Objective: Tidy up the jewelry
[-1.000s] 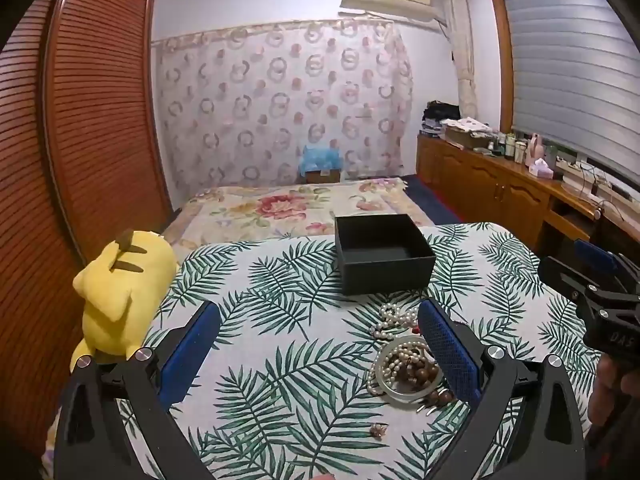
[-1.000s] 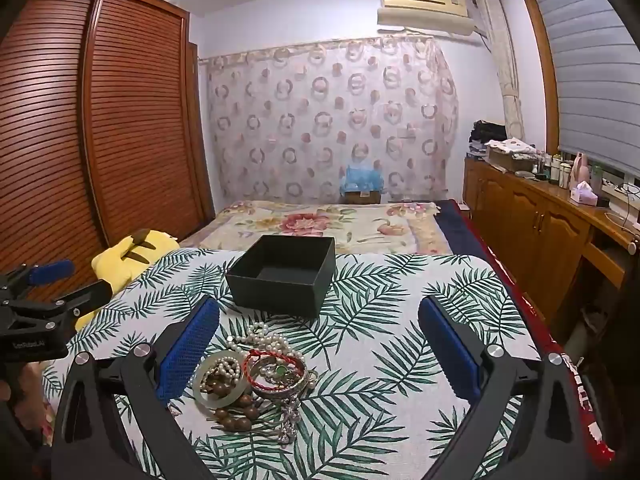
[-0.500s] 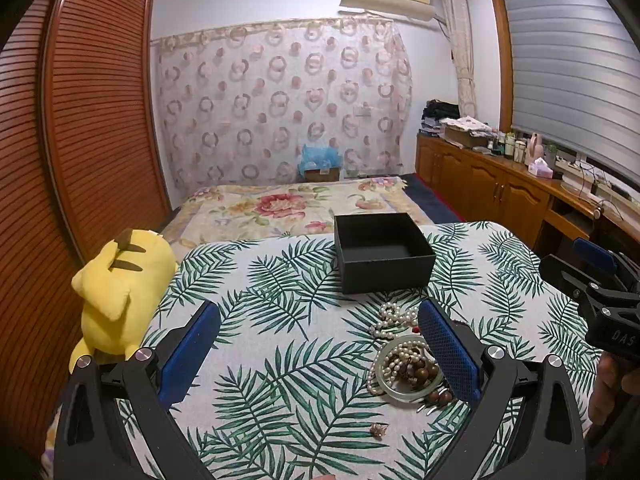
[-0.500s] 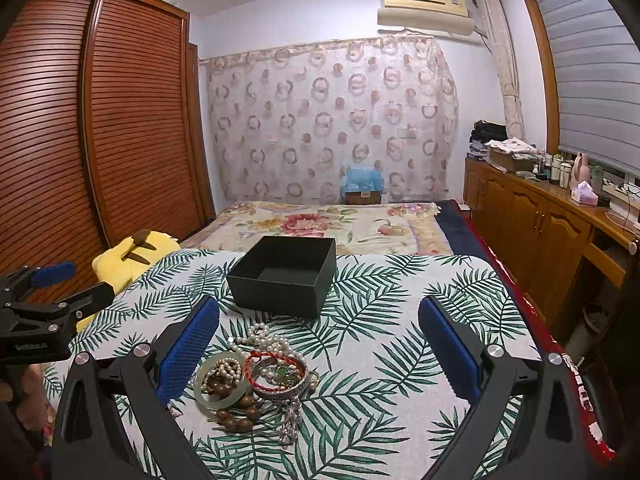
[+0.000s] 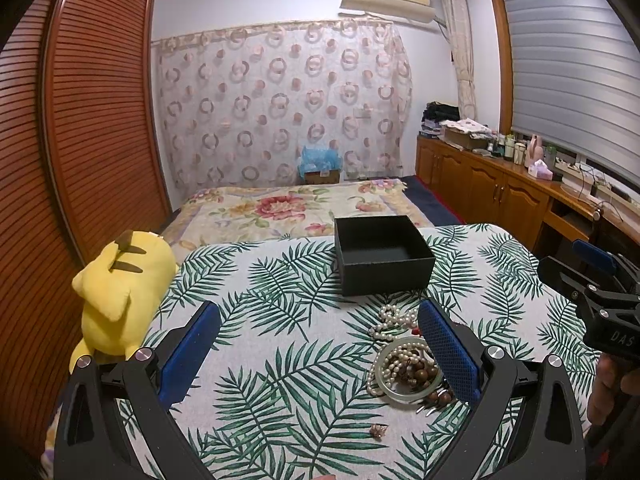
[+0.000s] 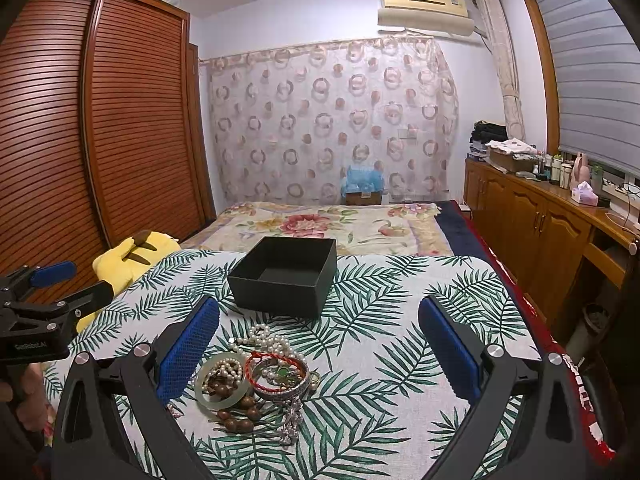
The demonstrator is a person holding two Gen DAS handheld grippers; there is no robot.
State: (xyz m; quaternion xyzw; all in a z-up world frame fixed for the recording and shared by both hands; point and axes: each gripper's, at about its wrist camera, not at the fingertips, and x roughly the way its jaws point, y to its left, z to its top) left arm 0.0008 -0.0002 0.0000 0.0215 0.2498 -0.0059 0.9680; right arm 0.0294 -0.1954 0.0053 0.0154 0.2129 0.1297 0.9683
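Jewelry pile (image 6: 256, 376): heaped on leaf-print desk (image 6: 400, 360), just in front of black box (image 6: 286, 276); not touching it.
Box: open top, looks empty, upright, towards far edge of desk.
Pile contents: pearl strand (image 6: 260, 338) nearest box; pale jade bangle (image 6: 218, 384) w/ pearls + brown wooden beads (image 6: 236, 412) across it; red cord bracelet (image 6: 276, 364) over silver bangle (image 6: 280, 390); thin chain trailing at near side.
Stray piece (image 5: 378, 430): small, lies apart from pile on near side, left-wrist view; type too small to tell.
Handling (judged): all light. Bangles stiff, smooth, prob. slippery; jade one fragile if dropped. Strands limp, will sag + snag neighbours, so pieces may come up tangled.
Hold point (judged): bangle by rim, pads across the band; strands at a bunched section, not one bead.
Left gripper (image 5: 316, 352): fingers spread wide, nothing between; held low over desk, aimed at box, pile beside its right finger.
Right gripper (image 6: 318, 354): spread wide, empty; low, pile just inside its left finger.
Hands: both hold handles near desk's front edge, grippers roughly level, well apart.
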